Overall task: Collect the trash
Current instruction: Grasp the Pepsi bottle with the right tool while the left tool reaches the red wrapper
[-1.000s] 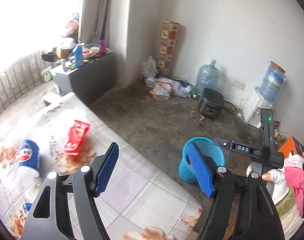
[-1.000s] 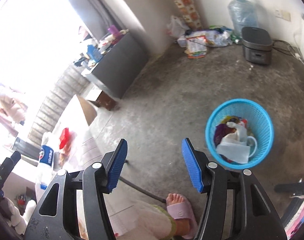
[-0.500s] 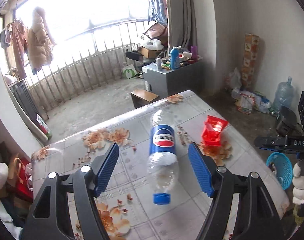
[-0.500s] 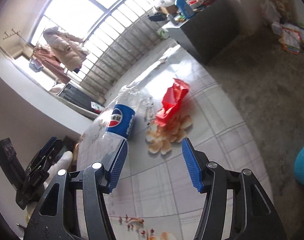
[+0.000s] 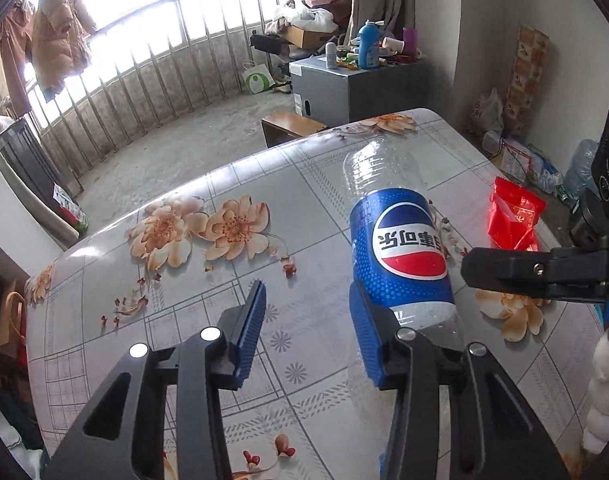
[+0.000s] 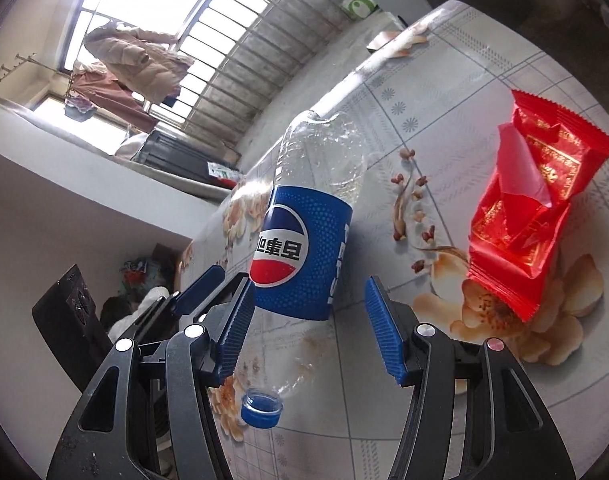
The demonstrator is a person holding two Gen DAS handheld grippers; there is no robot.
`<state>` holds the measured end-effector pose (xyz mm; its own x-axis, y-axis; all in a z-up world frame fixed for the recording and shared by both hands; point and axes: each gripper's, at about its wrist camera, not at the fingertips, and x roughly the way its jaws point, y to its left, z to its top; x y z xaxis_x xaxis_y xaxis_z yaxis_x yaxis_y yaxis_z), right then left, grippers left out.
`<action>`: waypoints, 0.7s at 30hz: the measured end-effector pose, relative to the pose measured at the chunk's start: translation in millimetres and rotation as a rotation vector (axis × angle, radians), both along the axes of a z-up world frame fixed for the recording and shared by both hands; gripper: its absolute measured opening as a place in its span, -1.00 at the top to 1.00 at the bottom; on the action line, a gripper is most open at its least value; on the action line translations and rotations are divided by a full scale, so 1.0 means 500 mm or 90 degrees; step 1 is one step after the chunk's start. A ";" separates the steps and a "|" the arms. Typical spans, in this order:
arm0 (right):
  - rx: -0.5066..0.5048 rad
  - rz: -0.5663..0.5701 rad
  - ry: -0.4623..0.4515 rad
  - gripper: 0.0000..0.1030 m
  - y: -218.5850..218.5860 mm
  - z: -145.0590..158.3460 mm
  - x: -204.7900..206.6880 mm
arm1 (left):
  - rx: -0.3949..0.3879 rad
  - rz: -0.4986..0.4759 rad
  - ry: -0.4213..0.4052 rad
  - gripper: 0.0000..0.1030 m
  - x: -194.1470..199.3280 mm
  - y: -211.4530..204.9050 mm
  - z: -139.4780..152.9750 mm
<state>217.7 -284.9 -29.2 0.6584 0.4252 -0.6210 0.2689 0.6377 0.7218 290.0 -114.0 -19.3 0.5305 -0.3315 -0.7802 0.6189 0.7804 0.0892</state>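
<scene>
While both grippers, left gripper (image 5: 306, 328) and right gripper (image 6: 308, 326), gape wide, the Pepsi bottle (image 6: 304, 248) lies on the flowered table (image 5: 176, 280), red wrapper (image 6: 532, 208) beside it.

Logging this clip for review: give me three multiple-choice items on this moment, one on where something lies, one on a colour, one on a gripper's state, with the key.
1. Where does the Pepsi bottle lie?
A. On the floral tablecloth
B. On the floor
C. In a basket

2. What colour is the bottle's cap?
A. Red
B. Blue
C. White

3. How is the right gripper?
A. Shut on the red wrapper
B. Shut on the bottle
C. Open, its fingers either side of the bottle's lower part

Key: 1 A, the bottle lies on its side on the patterned cloth, beside the red wrapper. 2 B, the cap towards the camera is blue. 3 C, a wide gap shows between the blue pads, nothing clamped; the left gripper is open too.
</scene>
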 end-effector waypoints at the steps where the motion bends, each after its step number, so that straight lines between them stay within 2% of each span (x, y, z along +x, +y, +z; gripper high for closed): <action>1: 0.003 0.004 0.002 -0.07 0.003 -0.003 0.005 | -0.001 -0.001 0.009 0.18 0.003 -0.002 -0.003; 6: 0.019 0.021 0.001 -0.09 0.010 -0.004 0.008 | -0.020 -0.001 0.029 0.19 0.010 -0.001 -0.013; 12: 0.031 0.019 0.002 0.00 -0.001 -0.002 -0.009 | -0.030 -0.007 0.045 0.25 0.003 -0.002 -0.011; 16: 0.029 0.024 -0.015 0.02 0.002 0.018 -0.031 | -0.050 -0.019 0.037 0.29 -0.035 -0.004 0.017; 21: 0.012 0.014 -0.058 0.03 -0.021 0.076 -0.104 | -0.092 -0.053 0.030 0.29 -0.099 -0.012 0.068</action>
